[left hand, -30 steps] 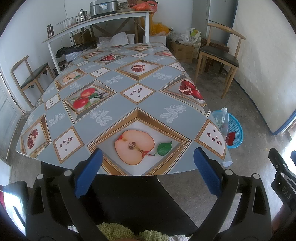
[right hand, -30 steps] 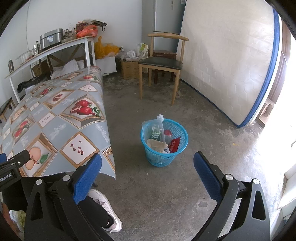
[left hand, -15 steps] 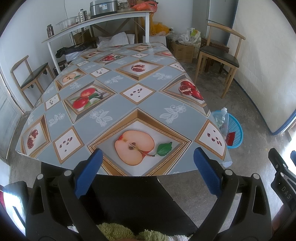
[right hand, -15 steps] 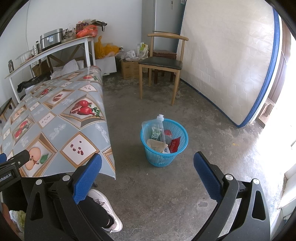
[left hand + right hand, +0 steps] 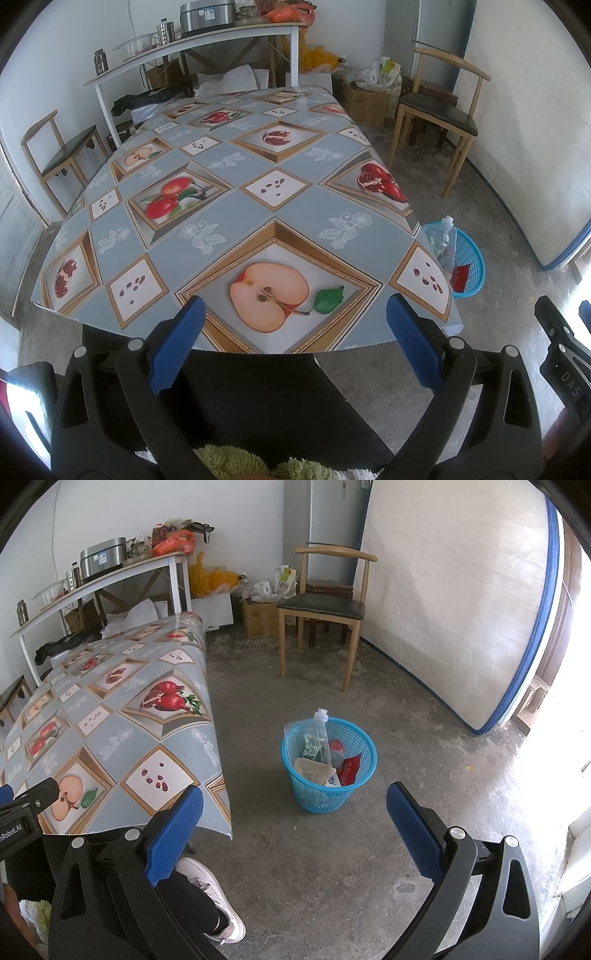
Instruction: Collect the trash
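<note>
A blue mesh basket [image 5: 328, 775] stands on the concrete floor right of the table, also seen in the left wrist view as the basket [image 5: 467, 258]. It holds a clear plastic pouch [image 5: 314, 740], a red can [image 5: 335, 746], a red wrapper [image 5: 350, 768] and brown paper [image 5: 310, 770]. My right gripper [image 5: 295, 830] hovers open in front of the basket, nothing between its blue pads. My left gripper [image 5: 295, 343] is open at the near table edge, over the apple print, empty. No loose trash shows on the tablecloth.
The table [image 5: 207, 184] wears a fruit-print cloth. A wooden chair [image 5: 325, 609] and a leaning mattress [image 5: 461, 609] stand to the right; a cluttered shelf [image 5: 192, 40] and boxes at the back. Another chair [image 5: 62, 155] is left. A person's shoe [image 5: 210, 897] rests below.
</note>
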{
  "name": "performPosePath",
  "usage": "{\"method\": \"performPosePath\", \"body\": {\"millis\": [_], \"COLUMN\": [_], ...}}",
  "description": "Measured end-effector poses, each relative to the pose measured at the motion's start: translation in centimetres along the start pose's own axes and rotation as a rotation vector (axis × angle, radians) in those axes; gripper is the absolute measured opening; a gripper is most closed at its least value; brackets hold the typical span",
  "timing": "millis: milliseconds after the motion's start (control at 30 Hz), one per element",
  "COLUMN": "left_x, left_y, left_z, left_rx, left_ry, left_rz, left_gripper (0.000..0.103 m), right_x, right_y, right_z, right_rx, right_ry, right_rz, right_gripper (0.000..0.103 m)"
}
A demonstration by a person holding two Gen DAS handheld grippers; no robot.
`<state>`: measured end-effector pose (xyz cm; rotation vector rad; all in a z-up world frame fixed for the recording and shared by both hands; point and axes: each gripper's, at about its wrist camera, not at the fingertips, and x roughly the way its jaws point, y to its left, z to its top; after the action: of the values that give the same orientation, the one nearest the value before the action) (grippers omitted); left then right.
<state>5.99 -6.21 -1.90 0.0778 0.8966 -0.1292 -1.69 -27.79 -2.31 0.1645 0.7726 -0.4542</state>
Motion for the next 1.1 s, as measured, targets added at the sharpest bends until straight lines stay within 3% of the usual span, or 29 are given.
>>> {"method": "performPosePath", "body": {"millis": [1100], "left_x": [0.18], "left_y": [-0.05], "left_z": [0.11], "left_rx": [-0.014], "left_ry": [0.014], "left_rz": [-0.012], "left_gripper": [0.094], "right_x": [0.00], "right_y": [0.05], "right_z": [0.09], "right_rx": [0.004], "right_ry": [0.001], "right_rz": [0.002], "right_gripper": [0.097]}}
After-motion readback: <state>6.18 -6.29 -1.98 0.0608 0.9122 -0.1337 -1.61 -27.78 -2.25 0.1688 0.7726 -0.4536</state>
